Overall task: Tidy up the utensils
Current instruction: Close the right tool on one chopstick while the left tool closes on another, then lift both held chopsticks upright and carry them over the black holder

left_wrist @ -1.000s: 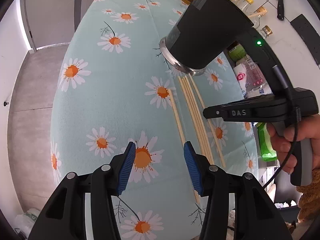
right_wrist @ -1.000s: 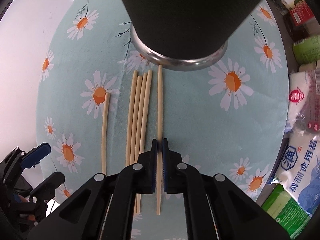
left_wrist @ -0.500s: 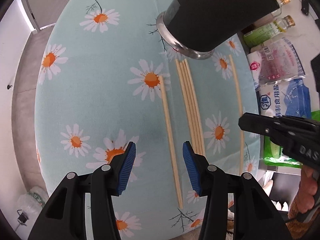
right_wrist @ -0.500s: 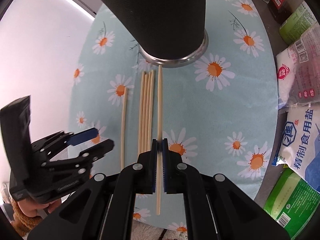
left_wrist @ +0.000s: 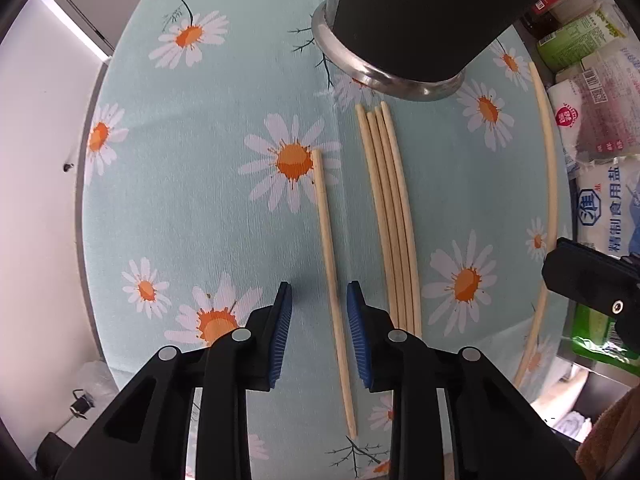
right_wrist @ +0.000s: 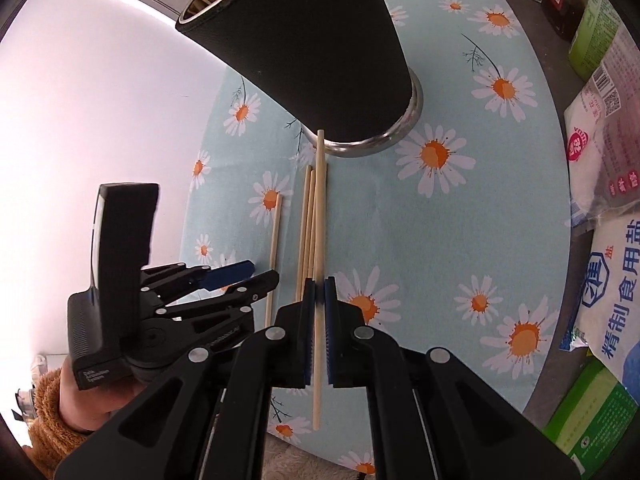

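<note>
A: Chopsticks first. What are the fingers doing?

B: The right gripper [right_wrist: 316,304] has its fingers pressed on one chopstick [right_wrist: 318,216], held clear of the cloth, its far tip at the base of the black holder [right_wrist: 304,40]. The left gripper [left_wrist: 318,328] points down with fingers closing around a lone chopstick [left_wrist: 330,264] lying on the desk; I judge the pads aren't touching it yet.

A: And the rest?

B: A bundle of four [left_wrist: 390,216] lies just beside the lone one, all near the holder, on the daisy cloth [left_wrist: 180,200].

A: Next?

B: Probably raise the held stick over the holder's rim, tip it upright and drop it in; the left must finish its pinch squarely.
</note>
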Demonstrator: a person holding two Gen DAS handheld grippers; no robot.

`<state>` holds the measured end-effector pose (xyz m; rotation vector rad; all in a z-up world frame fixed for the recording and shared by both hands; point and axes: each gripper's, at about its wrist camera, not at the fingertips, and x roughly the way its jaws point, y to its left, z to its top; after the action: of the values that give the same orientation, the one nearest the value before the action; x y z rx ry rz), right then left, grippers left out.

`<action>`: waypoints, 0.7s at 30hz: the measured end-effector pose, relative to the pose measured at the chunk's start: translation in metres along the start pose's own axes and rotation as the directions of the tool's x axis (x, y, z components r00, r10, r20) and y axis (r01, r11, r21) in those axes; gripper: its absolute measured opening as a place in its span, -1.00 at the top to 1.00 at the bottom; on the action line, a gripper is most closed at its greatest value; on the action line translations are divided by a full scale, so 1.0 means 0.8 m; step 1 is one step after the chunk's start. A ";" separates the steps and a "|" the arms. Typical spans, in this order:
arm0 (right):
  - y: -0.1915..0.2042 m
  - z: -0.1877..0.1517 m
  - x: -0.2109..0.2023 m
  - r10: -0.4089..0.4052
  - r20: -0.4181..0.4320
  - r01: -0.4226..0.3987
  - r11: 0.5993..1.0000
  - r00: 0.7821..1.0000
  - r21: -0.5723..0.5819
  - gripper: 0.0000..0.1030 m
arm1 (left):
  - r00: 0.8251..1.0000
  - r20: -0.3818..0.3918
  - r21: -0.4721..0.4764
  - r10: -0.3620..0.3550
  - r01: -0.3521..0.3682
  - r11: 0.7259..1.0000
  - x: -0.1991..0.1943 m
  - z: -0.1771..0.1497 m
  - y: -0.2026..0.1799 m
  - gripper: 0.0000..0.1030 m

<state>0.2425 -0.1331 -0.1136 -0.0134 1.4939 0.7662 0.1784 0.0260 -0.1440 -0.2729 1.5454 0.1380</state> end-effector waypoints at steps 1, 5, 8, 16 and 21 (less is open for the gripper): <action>-0.002 -0.001 -0.005 0.004 0.003 -0.004 1.000 1.000 -0.004 0.89 | 1.000 0.000 0.000 0.007 -0.007 1.000 0.000 -0.001 -0.001 0.60; -0.005 -0.002 -0.015 0.007 0.012 -0.007 1.000 1.000 -0.030 0.89 | 1.000 0.005 -0.001 0.031 -0.031 1.000 0.004 -0.003 -0.014 0.78; -0.009 0.002 -0.019 0.012 0.021 -0.011 0.999 1.000 -0.040 0.89 | 0.999 0.029 0.000 0.016 -0.016 1.000 0.005 -0.005 -0.021 0.87; -0.009 0.000 -0.028 0.030 0.023 -0.028 0.997 0.999 -0.070 0.89 | 0.995 0.094 -0.039 -0.036 0.040 0.998 -0.014 -0.022 -0.014 0.92; -0.004 -0.006 -0.030 0.086 0.040 -0.082 0.992 0.995 -0.093 0.89 | 0.982 0.179 -0.044 -0.062 0.071 0.996 -0.046 -0.037 -0.014 0.92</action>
<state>0.2422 -0.1484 -0.0942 -0.0020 1.4235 0.8972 0.1514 0.0107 -0.1068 -0.3434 1.3557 0.1448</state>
